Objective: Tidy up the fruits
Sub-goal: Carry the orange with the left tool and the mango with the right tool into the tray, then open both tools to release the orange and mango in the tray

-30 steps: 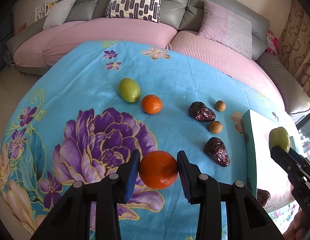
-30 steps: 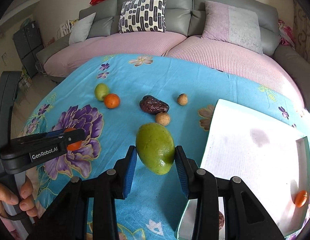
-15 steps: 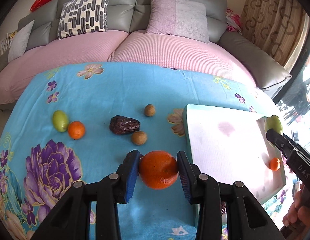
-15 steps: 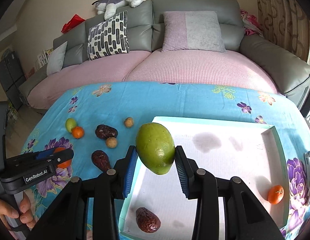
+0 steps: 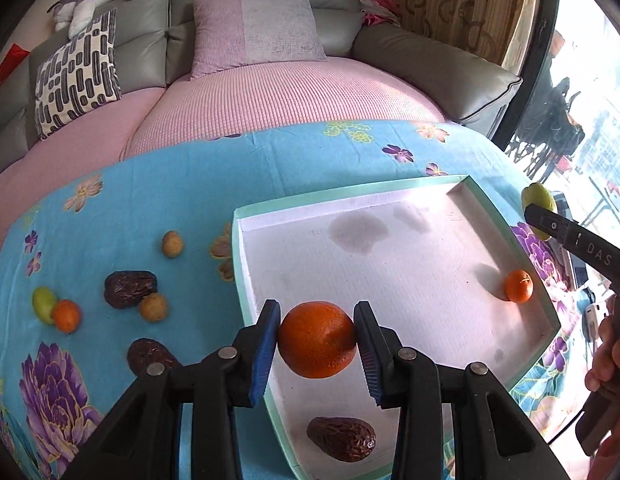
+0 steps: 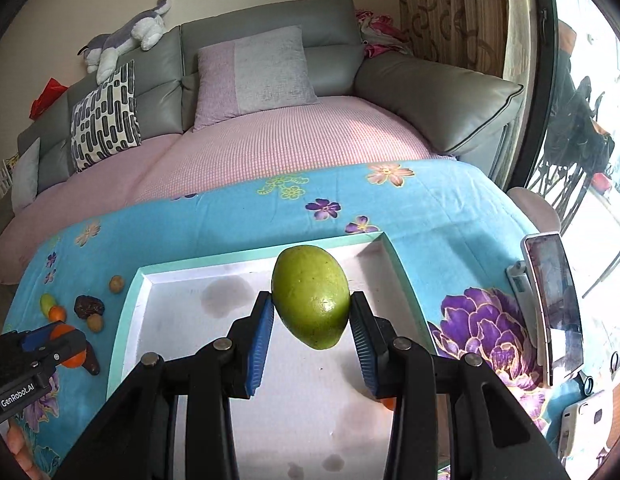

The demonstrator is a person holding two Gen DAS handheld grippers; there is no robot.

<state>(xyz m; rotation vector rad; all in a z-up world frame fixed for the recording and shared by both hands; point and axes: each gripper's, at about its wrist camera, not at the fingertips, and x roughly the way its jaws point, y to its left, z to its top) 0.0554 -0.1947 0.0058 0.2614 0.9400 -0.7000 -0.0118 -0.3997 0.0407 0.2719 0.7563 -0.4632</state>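
Note:
My left gripper [image 5: 316,346] is shut on a large orange [image 5: 317,339] and holds it above the near left part of the white tray [image 5: 390,272] with a mint rim. My right gripper [image 6: 312,326] is shut on a green mango [image 6: 311,295] above the tray's [image 6: 182,320] middle. A small orange [image 5: 518,286] and a dark date [image 5: 342,438] lie in the tray. On the blue floral cloth to the left lie a small green fruit [image 5: 43,302], a small orange [image 5: 66,315], two dates [image 5: 129,288] and two brown longans [image 5: 172,243].
A grey sofa with pink covers and pillows [image 5: 254,28] stands behind the table. A phone on a stand [image 6: 552,304] stands at the table's right edge. A window and curtain [image 6: 470,12] are to the right.
Both grippers have swung right with their fruits, from above the cloth to above the tray. The loose fruits have not moved.

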